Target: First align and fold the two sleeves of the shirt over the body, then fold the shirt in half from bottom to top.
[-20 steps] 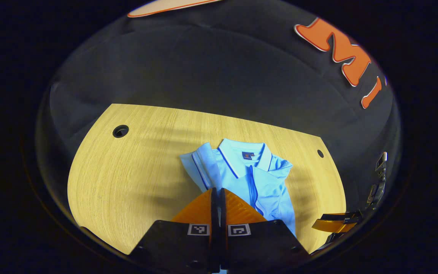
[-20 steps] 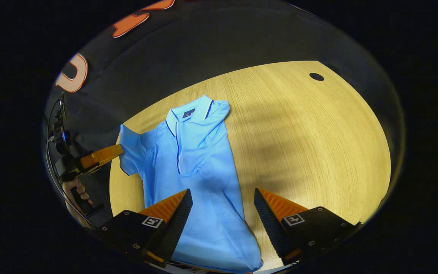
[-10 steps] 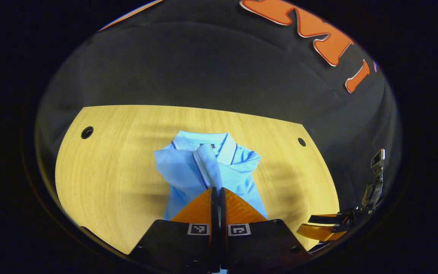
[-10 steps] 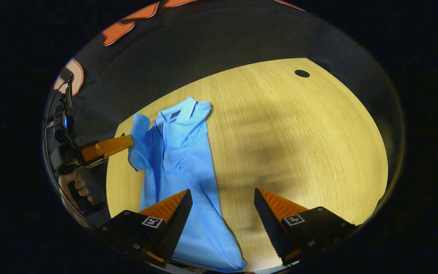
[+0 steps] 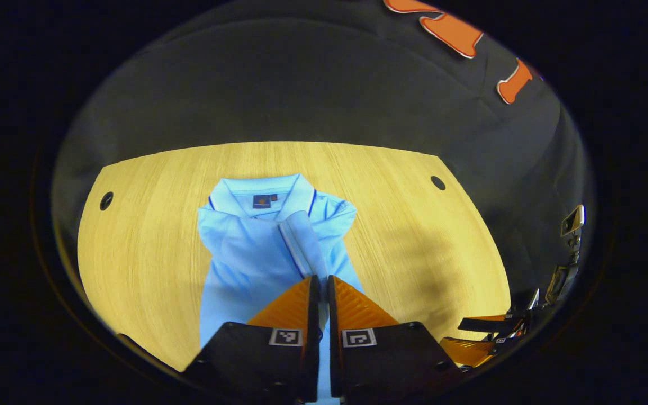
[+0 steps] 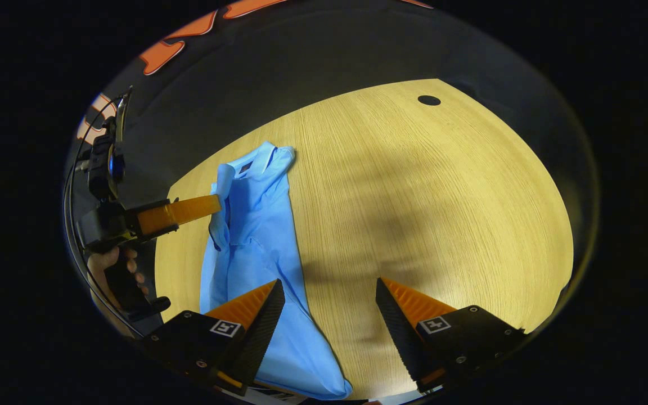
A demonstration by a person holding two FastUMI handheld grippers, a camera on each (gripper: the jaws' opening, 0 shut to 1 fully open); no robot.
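Observation:
A light blue polo shirt (image 5: 245,253) lies on the wooden table (image 5: 149,225), collar away from me. My left gripper (image 5: 319,281) is shut on the shirt's sleeve (image 5: 301,247), which it holds lifted over the chest just below the collar. In the right gripper view the left gripper (image 6: 214,205), held by a hand (image 6: 113,261), pinches that sleeve above the shirt (image 6: 256,236). My right gripper (image 6: 328,284) stands open with nothing between its fingers, above the table next to the shirt's lower edge. The right gripper (image 5: 464,336) also appears low at the right in the left gripper view.
The table (image 6: 442,197) has round cable holes (image 5: 106,200) (image 5: 437,182) near its far corners, one hole (image 6: 428,100) also in the right gripper view. Black cloth walls close in behind the table. Bare wood stretches to the right of the shirt.
The left gripper has carried the pinched sleeve from the shirt's outer side in over the chest. The right gripper stays open and has drifted slightly away from the shirt.

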